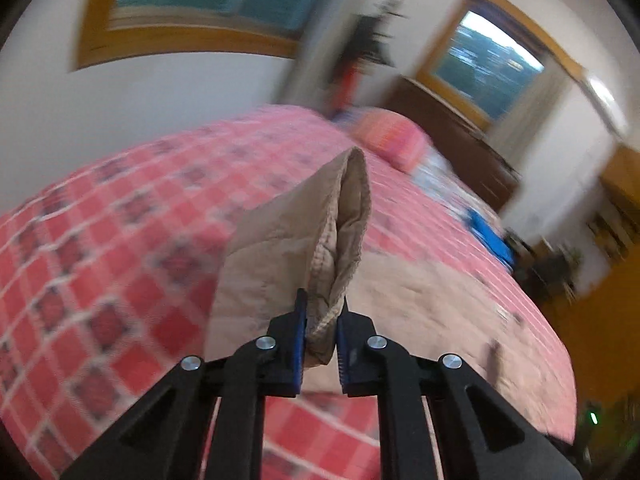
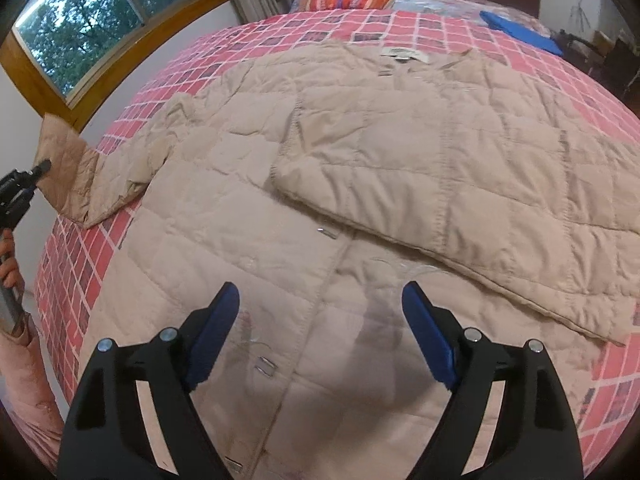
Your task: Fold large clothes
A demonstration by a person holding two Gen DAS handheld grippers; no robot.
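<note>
A beige quilted jacket [image 2: 360, 168] lies spread on a bed with a pink checked bedspread [image 2: 320, 32], 1 sleeve already folded across its front. The left gripper [image 1: 322, 320] pinches the other sleeve's cuff [image 1: 336, 240], lifted. The right gripper [image 2: 320, 332] hovers wide open, empty, above the hem. Likely next: carry the cuff across the chest.

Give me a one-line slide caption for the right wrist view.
Open right gripper hovers over a beige quilted coat spread on a pink checked bedspread, while the left gripper lifts its sleeve cuff.
</note>
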